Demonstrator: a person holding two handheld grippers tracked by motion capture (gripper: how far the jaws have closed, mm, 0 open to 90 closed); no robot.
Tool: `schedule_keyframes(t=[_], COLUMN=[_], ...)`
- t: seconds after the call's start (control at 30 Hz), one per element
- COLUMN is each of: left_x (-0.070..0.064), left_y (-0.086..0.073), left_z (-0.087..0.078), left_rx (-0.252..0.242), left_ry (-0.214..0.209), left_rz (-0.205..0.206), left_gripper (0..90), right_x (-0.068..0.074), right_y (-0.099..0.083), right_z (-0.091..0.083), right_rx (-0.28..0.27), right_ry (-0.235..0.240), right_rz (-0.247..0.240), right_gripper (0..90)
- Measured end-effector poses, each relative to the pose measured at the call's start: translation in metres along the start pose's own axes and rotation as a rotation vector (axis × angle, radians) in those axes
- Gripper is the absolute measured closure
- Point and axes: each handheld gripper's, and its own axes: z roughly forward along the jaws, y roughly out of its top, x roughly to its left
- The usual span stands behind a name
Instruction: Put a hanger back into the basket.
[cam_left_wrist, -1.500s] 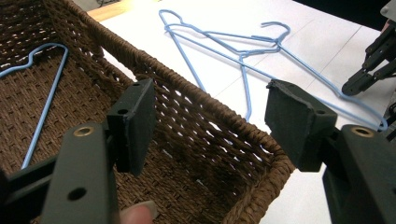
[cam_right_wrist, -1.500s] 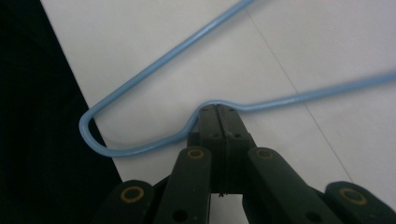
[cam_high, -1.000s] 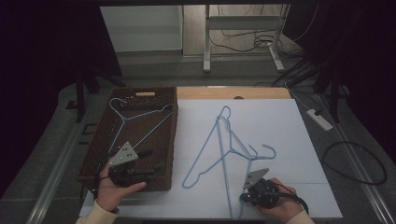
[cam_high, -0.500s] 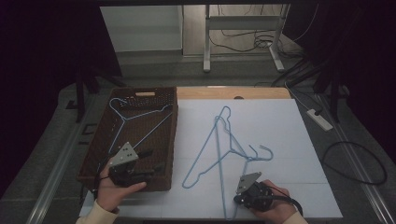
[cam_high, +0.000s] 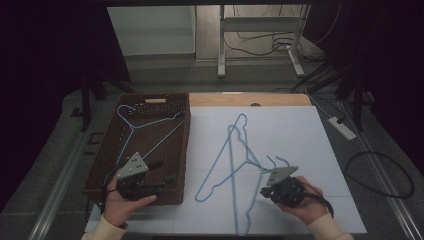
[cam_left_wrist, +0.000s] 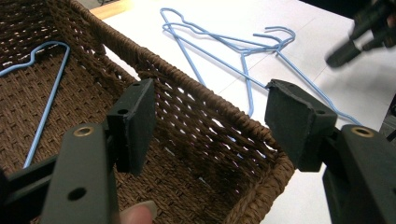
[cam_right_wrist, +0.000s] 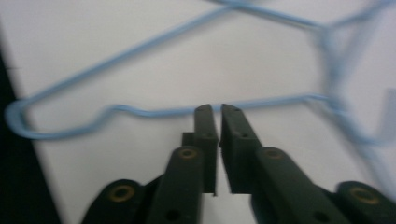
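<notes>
Two blue wire hangers (cam_high: 220, 165) lie crossed on the white sheet (cam_high: 290, 130). My right gripper (cam_high: 264, 191) is at the near right of them. In the right gripper view its jaws (cam_right_wrist: 215, 109) stand nearly together, pinching the wire of one hanger (cam_right_wrist: 140, 112) at their tips. A third blue hanger (cam_high: 132, 127) lies inside the brown wicker basket (cam_high: 186, 145). My left gripper (cam_high: 164, 171) hovers over the basket's near right corner, open with nothing between its pads (cam_left_wrist: 210, 112). Beyond the basket rim (cam_left_wrist: 196, 88), the left gripper view shows the hangers (cam_left_wrist: 210, 39) on the sheet.
The sheet covers a wooden table whose far edge (cam_high: 250, 99) shows bare. A white power strip (cam_high: 342, 127) and a looped cable (cam_high: 380, 175) lie on the floor to the right. Metal table legs (cam_high: 220, 50) stand beyond.
My right gripper has slid left and nearer along the sheet's front, to the hanger's wire. The left gripper has stayed over the basket corner.
</notes>
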Motion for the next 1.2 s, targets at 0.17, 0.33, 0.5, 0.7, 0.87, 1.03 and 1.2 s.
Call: schedule_keyframes(t=[0.17, 0.33, 0.5, 0.7, 0.87, 1.03, 1.2], left_x=[0.0, 0.001, 0.0, 0.0, 0.0, 0.0, 0.0], left_y=[0.0, -0.001, -0.001, -0.001, -0.001, 0.0, 0.0], left_z=[0.0, 0.001, 0.002, 0.001, 0.001, 0.0, 0.0], left_rx=[0.0, 0.002, 0.003, 0.002, 0.001, -0.001, -0.004], left_ry=[0.001, 0.001, -0.002, -0.001, -0.002, 0.0, 0.001], left_rz=[0.001, -0.001, 0.0, 0.003, 0.005, 0.007, 0.008], left_gripper=[34.6, 34.6, 34.6, 34.6, 34.6, 34.6, 34.7], right_x=[-0.045, -0.075, -0.094, -0.108, -0.114, -0.113, -0.102], right_y=[-0.001, -0.003, 0.0, 0.006, 0.008, 0.013, 0.017], right_z=[-0.008, -0.006, 0.004, 0.023, 0.035, 0.036, 0.036], right_rx=[0.053, 0.091, 0.165, 0.261, 0.329, 0.366, 0.395], right_ry=[-0.076, -0.083, -0.058, 0.006, 0.049, 0.08, 0.055], right_rz=[0.029, 0.04, 0.032, -0.002, -0.002, -0.024, -0.105], right_gripper=[63.2, 58.3, 53.6, 52.3, 58.9, 79.3, 85.9])
